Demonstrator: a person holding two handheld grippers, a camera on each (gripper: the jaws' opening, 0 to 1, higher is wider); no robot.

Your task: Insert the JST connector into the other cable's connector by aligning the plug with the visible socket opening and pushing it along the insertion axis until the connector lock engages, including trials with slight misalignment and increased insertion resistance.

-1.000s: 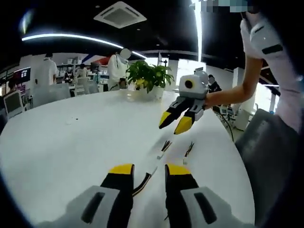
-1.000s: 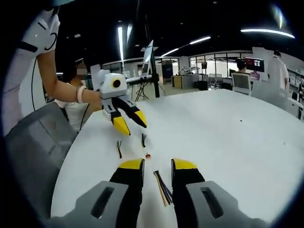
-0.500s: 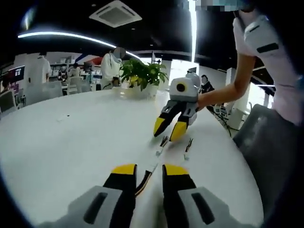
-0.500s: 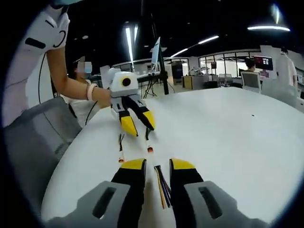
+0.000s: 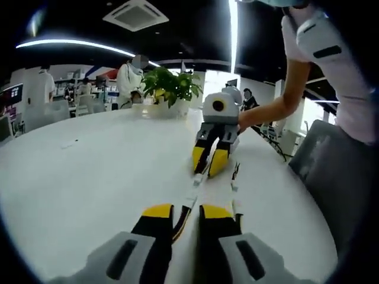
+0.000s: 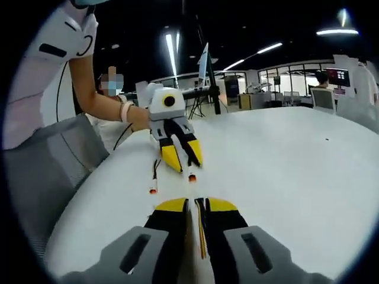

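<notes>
White round worktop (image 5: 89,171) in open office. Left tool (image 5: 180,214) closed on near cable (image 5: 188,204). Right tool (image 6: 196,206) clamped on multicolour cable (image 6: 200,234), its connector end far of the tips. Second short cable (image 5: 234,177) lies just right.

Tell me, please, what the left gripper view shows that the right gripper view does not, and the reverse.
Left gripper view: a potted plant at the table's far edge and a ceiling vent.
Right gripper view: a panel on a stand and orange tips on the cable ends.
Shared: the white table, the left gripper and right gripper facing each other, the cable running between their jaws, a second cable lying beside it, and a grey chair.
</notes>
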